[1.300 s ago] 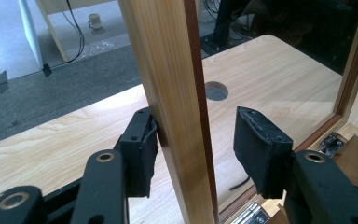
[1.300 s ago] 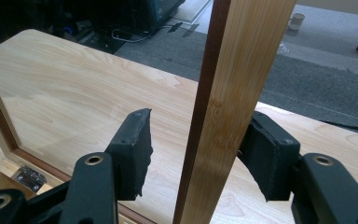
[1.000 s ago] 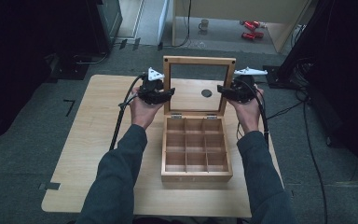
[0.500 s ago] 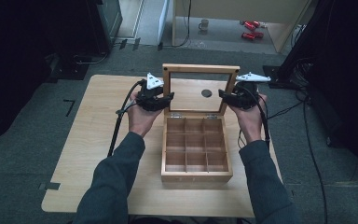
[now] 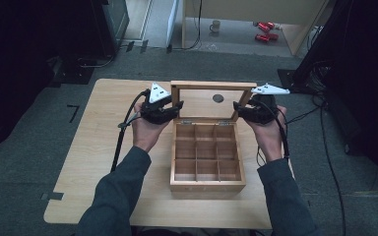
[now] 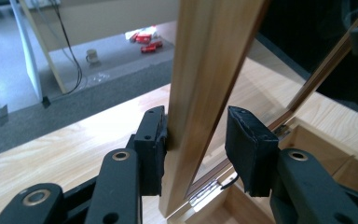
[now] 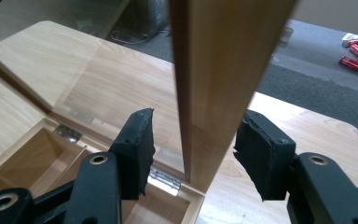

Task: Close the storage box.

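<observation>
A wooden compartment box (image 5: 206, 186) stands in the middle of the table, its glass-paned lid (image 5: 211, 85) raised on its hinges. My left gripper (image 5: 170, 109) is at the lid's left edge and my right gripper (image 5: 241, 109) at its right edge. In the left gripper view the lid frame (image 6: 209, 70) runs between the jaws of the left gripper (image 6: 196, 126). These jaws have just been closing; one pad touches the wood and the other stands clear. In the right gripper view the lid frame (image 7: 233, 70) sits between the jaws of the right gripper (image 7: 193, 126), with a gap at one pad.
The light wooden table (image 5: 103, 137) has bare room left of the box. A dark round spot (image 5: 218, 98) shows through the lid glass. Cables trail off both grippers. On the floor beyond lie a mug (image 5: 216, 24) and red items (image 5: 263, 30).
Both hands have drawn toward the person, and the lid's top edge has swung the same way. The left jaws have narrowed around the frame.
</observation>
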The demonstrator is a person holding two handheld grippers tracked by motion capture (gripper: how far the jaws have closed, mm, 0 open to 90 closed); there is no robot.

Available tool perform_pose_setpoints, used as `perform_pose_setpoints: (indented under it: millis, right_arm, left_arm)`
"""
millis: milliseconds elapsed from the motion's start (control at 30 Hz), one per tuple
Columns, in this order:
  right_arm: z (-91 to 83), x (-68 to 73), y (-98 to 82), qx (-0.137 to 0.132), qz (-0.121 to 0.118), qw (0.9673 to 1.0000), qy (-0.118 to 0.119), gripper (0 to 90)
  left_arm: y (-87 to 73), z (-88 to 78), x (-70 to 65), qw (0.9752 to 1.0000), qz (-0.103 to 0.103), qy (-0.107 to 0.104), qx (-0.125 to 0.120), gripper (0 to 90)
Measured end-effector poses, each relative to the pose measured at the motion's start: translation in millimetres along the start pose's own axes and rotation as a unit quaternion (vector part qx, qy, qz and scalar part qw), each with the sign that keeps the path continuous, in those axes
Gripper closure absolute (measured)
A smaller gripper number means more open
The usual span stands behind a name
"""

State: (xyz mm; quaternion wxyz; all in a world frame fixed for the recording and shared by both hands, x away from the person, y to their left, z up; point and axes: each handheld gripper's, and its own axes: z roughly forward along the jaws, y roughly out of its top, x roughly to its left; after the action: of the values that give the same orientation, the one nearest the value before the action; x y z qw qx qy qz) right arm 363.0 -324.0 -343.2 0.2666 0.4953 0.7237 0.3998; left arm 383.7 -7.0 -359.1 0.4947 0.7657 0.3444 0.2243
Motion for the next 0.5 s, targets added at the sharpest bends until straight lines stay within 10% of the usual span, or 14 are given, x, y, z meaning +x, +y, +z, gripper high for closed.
perform_pose_setpoints:
  millis: [500]
  right_arm:
    - [-36.7, -10.3, -13.1, -0.029, 0.014, 0.9995, 0.002, 51.3]
  left_arm:
    - [-6.5, -8.3, -6.6, 0.9999, 0.015, -0.006, -0.002, 57.5]
